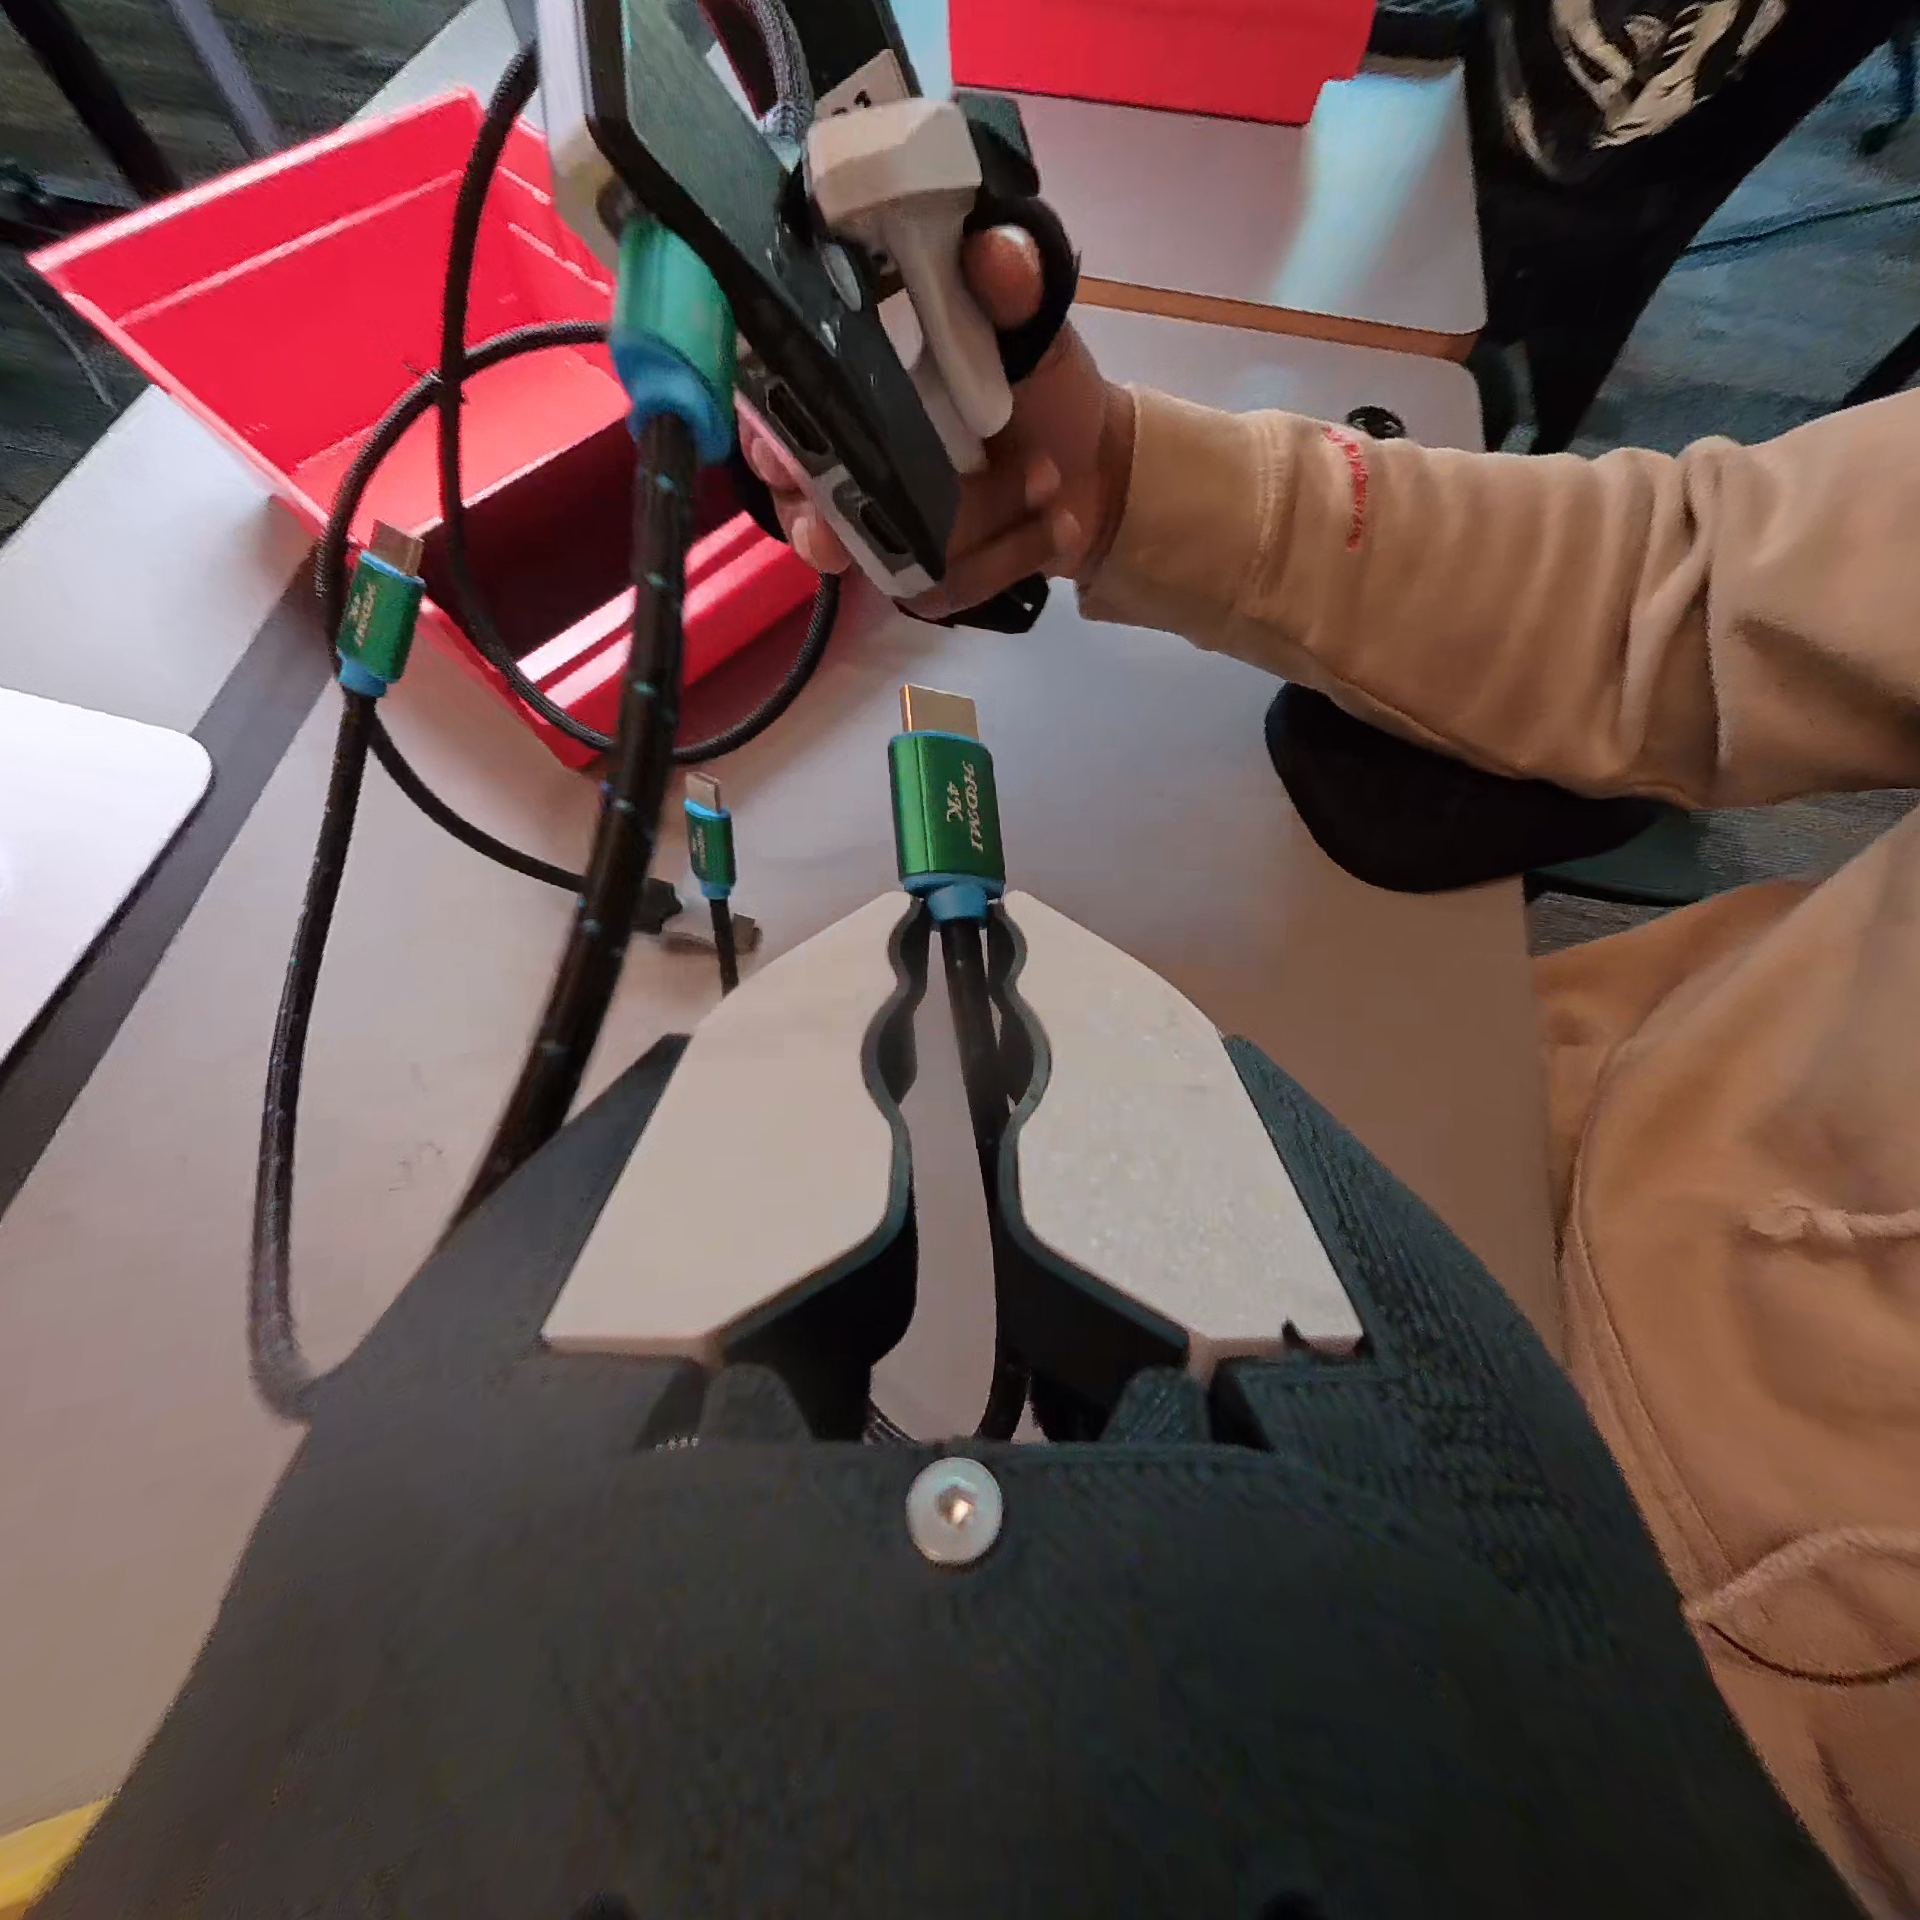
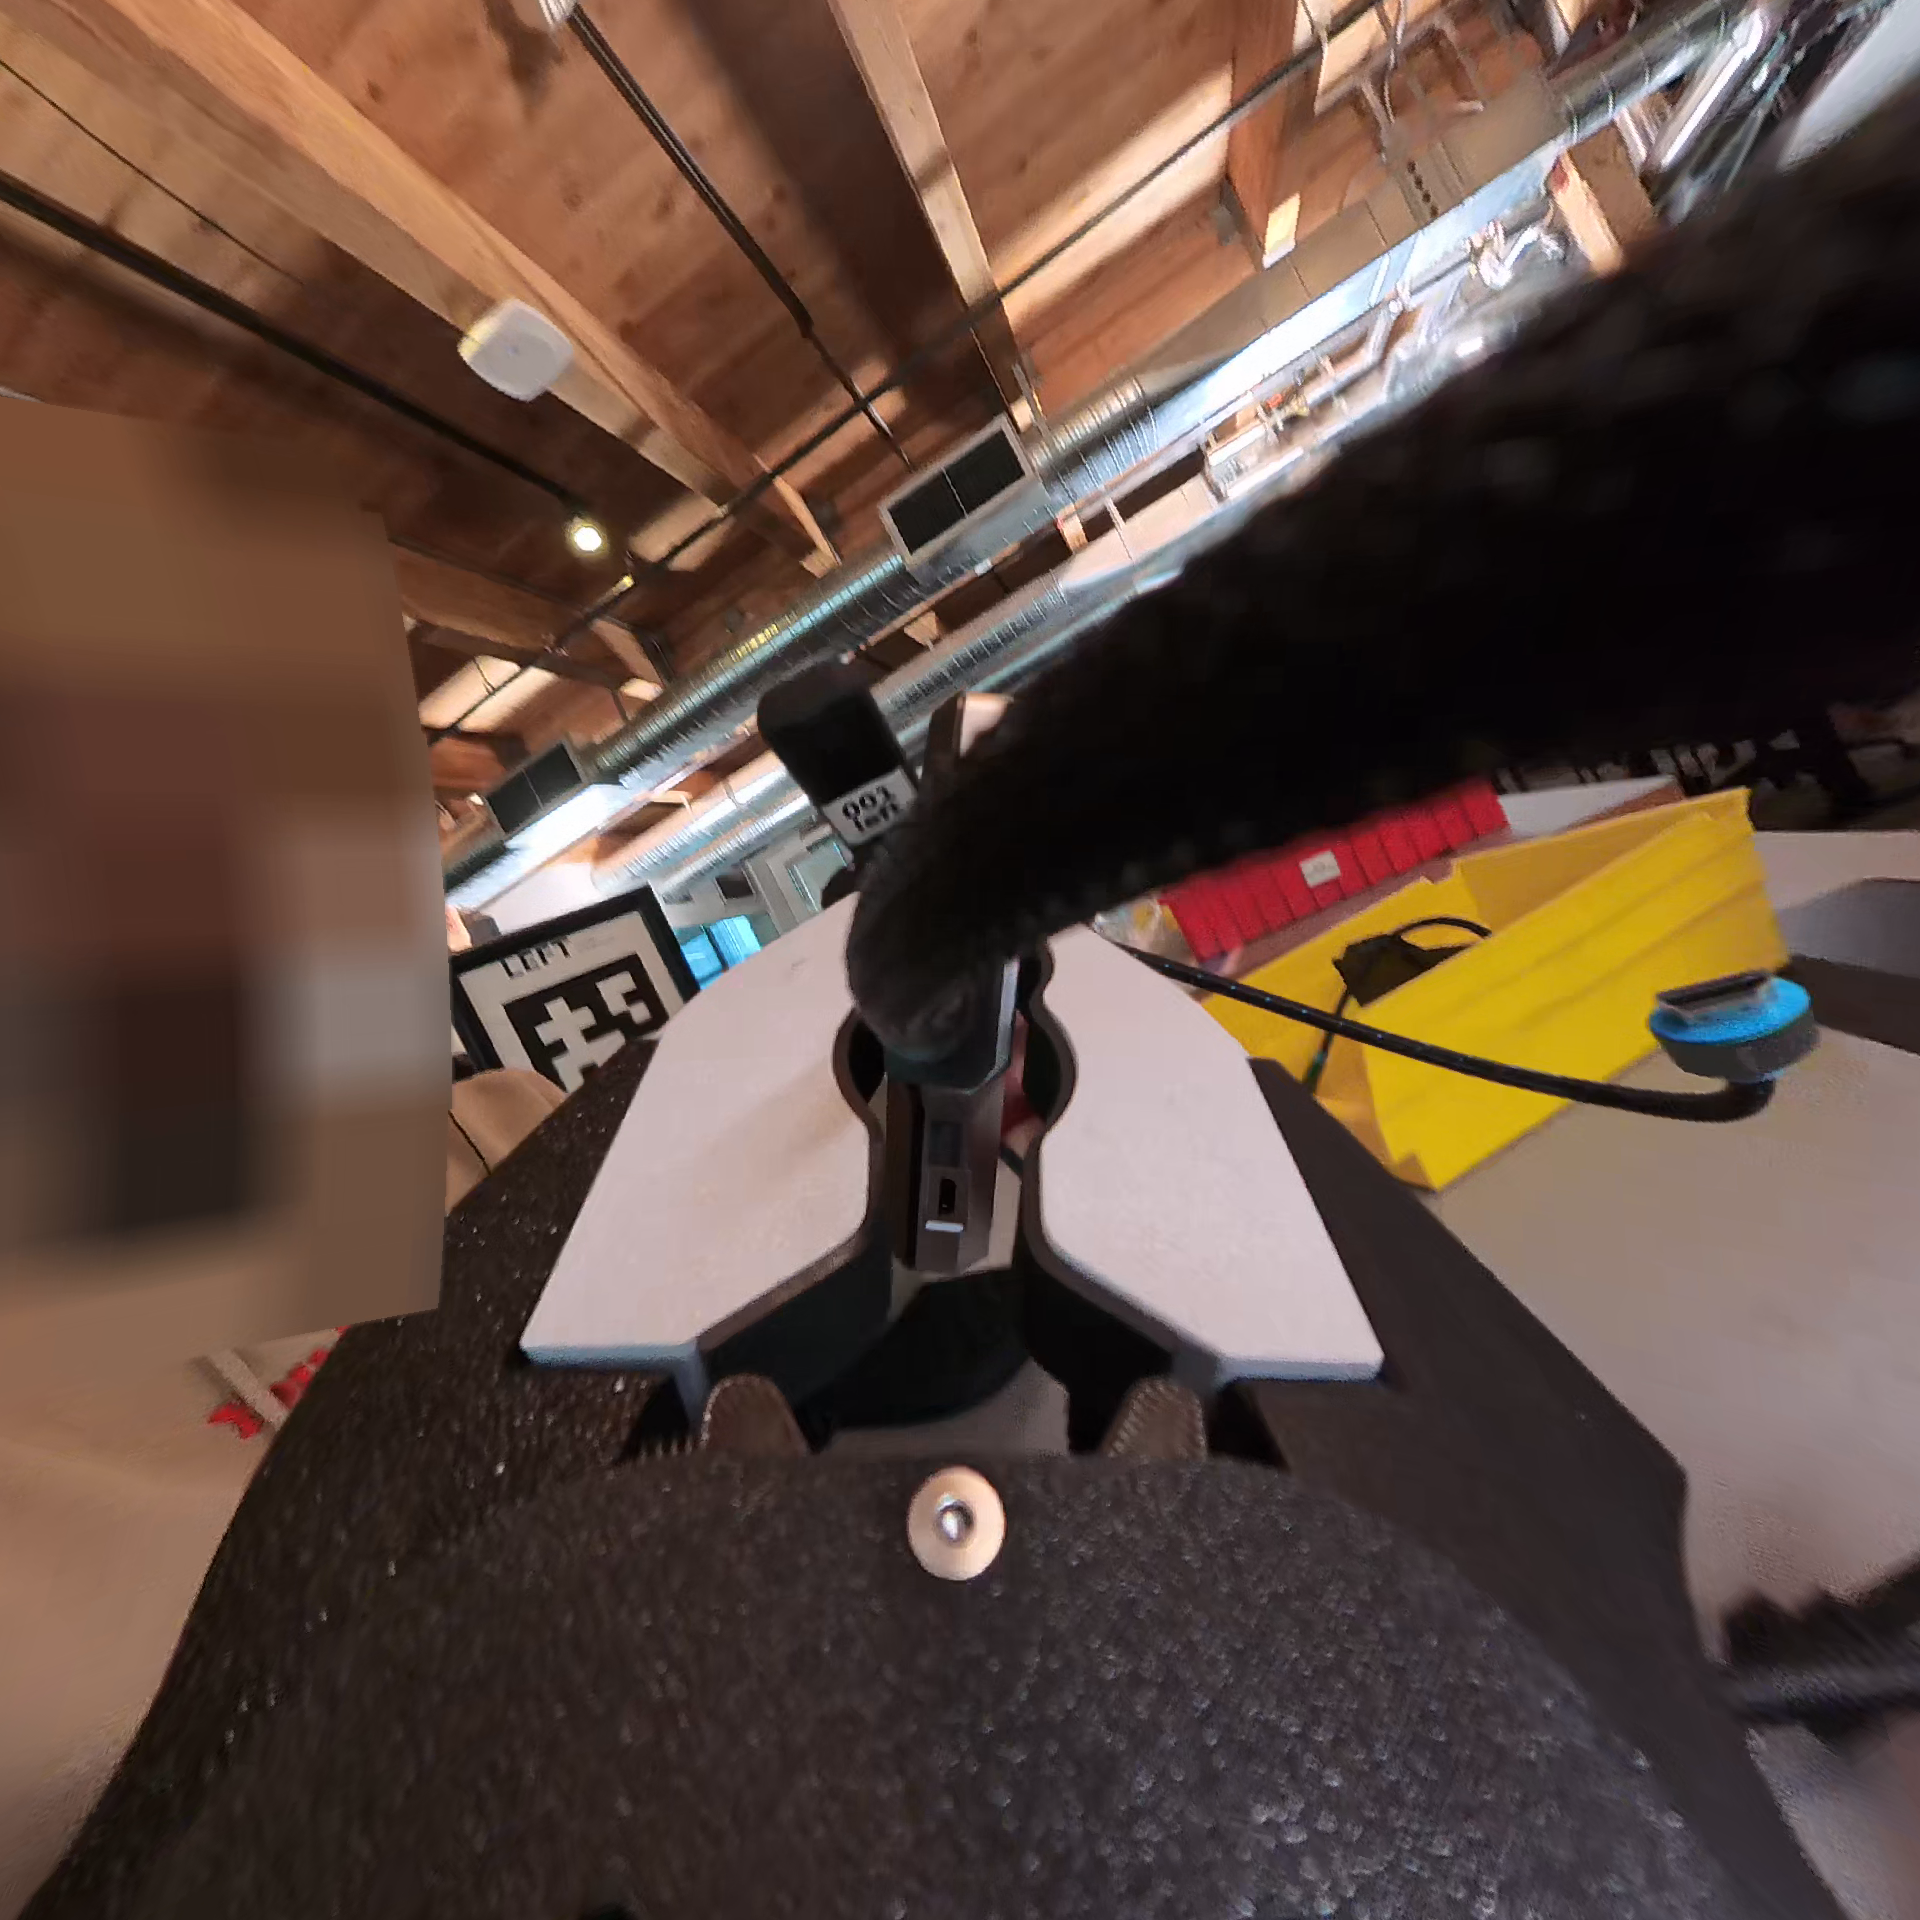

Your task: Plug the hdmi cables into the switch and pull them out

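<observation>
The left claw (image 1: 945,914) grips a braided black HDMI cable (image 1: 971,1039) behind its green plug (image 1: 943,816). The right claw (image 2: 951,1039) clamps the switch (image 2: 940,1184); only the left wrist view shows the switch's empty ports (image 1: 800,426).

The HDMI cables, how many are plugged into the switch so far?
One green plug already sits in the switch, which the right hand-held gripper clamps. The left hand-held gripper grips a second plug, still short of the ports. At least two more plugs lie on the table. Pulling out comes later.
</observation>
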{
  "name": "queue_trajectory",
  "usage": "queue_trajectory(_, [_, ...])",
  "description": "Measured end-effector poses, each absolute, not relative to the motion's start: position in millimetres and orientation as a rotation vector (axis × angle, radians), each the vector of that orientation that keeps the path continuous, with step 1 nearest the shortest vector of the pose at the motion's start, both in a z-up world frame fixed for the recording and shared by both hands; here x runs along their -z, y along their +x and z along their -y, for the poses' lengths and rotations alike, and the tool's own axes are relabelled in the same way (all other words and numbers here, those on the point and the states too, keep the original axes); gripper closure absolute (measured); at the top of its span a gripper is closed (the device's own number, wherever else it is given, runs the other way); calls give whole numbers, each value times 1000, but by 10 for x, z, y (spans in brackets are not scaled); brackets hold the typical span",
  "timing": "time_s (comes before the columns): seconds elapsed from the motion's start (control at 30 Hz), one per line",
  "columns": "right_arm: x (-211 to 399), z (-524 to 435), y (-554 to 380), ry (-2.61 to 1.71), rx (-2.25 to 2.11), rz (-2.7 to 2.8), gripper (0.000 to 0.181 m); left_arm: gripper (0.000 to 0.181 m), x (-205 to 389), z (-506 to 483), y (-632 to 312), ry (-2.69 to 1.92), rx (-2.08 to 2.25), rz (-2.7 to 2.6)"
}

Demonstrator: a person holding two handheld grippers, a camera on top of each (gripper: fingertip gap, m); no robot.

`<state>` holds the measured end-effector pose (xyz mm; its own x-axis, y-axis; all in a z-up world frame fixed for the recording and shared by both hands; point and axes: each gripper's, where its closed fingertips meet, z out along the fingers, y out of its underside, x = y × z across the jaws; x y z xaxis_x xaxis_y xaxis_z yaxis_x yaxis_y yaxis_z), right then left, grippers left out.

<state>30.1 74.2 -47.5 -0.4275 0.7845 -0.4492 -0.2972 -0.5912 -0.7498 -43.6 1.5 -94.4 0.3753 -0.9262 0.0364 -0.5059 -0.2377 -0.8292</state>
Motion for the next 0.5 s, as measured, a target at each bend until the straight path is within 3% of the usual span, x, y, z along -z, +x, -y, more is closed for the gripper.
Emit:
queue_trajectory(0.2, [-42, -589, 88, -1082, -2069, 677, 159, 171, 694, 32, -344, -1789, 699, -1223])
queue_trajectory(0.5, [35, -373, -322, -1278, -2034, 761, 159, 170, 597, 207, -665, -1795, 652, -1291])
